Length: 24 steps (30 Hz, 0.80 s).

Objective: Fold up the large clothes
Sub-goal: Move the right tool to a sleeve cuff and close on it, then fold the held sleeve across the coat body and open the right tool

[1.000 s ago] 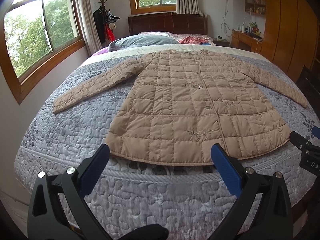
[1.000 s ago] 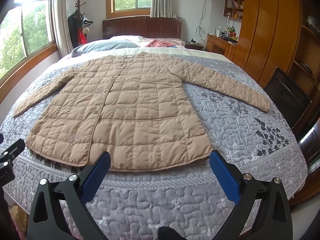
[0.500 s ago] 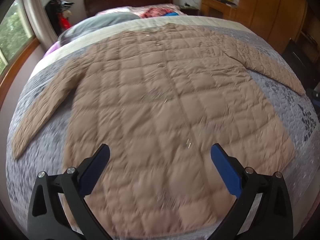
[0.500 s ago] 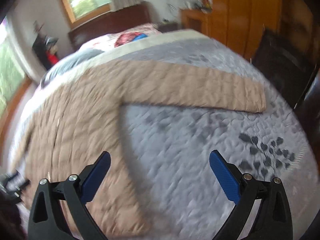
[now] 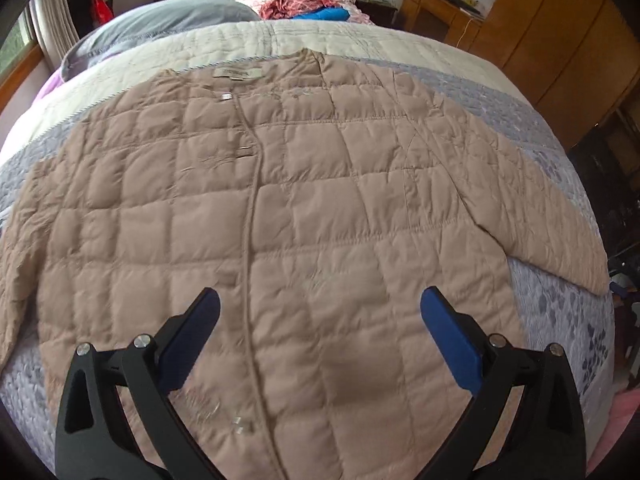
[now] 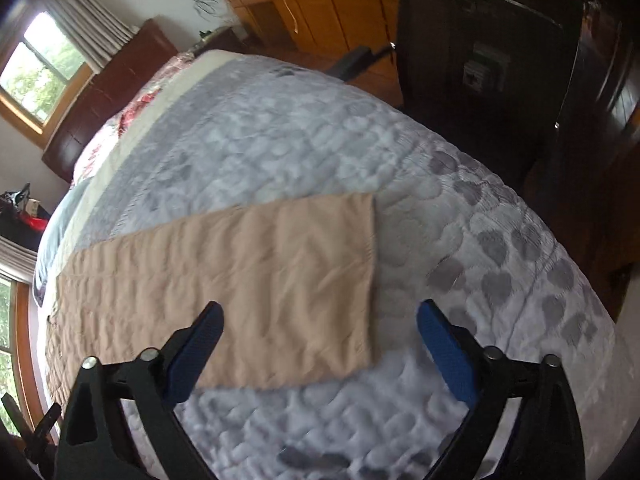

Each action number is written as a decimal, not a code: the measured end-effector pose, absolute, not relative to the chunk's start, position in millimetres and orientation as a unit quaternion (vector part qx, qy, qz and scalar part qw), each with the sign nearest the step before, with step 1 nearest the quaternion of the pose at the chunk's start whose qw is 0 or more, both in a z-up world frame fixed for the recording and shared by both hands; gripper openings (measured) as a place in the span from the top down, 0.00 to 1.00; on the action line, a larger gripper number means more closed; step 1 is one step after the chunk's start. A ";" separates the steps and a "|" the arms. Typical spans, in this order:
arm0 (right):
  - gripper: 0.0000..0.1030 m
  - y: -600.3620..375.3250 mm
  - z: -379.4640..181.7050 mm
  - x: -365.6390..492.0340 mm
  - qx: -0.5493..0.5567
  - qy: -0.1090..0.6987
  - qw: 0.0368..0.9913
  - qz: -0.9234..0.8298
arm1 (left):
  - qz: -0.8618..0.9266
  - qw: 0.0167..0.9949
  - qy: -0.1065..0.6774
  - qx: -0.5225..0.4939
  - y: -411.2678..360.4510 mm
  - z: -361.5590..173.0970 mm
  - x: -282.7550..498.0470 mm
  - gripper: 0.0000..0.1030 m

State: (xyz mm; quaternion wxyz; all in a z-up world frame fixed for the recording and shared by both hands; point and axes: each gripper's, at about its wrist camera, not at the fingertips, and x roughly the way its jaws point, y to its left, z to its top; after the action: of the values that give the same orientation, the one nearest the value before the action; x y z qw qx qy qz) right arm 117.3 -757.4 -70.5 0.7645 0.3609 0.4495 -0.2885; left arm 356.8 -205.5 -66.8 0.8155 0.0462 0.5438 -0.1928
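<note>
The quilted beige coat (image 5: 304,216) lies flat on the bedspread (image 6: 460,208); the left gripper (image 5: 320,312) hangs released over its front; the right gripper (image 6: 318,322), empty, is closing over the sleeve cuff (image 6: 320,264). Slick padding may slip from a shallow pinch.

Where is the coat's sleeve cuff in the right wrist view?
The sleeve cuff lies flat on the grey quilt, mid-frame, just beyond the closing, empty right claw.

No legible text. The neck label (image 5: 237,72) inside the quilted coat (image 5: 320,216) collar carries print too small to read.
</note>
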 end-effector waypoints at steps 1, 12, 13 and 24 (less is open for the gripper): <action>0.11 -762.1 -73.8 117.6 0.363 0.450 0.763 -0.288 | -0.197 0.813 0.546 0.041 -210.0 -71.4 363.1 0.04; 0.76 -755.3 -87.6 145.0 0.339 0.452 0.779 -0.271 | -0.220 0.791 0.569 -0.037 -206.5 -102.5 397.2 0.35; 0.88 -753.7 -87.6 147.2 0.341 0.453 0.779 -0.268 | -0.222 0.793 0.567 -0.039 -204.9 -103.1 397.7 0.38; 0.92 -665.1 -15.4 201.0 0.313 0.393 0.851 -0.152 | -0.245 0.789 0.557 -0.087 -177.2 -104.4 401.6 0.57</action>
State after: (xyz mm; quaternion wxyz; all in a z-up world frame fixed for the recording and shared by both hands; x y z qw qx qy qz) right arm 201.0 -665.1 -15.4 0.8514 0.3126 0.3930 -0.1517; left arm 401.6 -177.2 -104.4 0.7889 -0.0868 0.5570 -0.2448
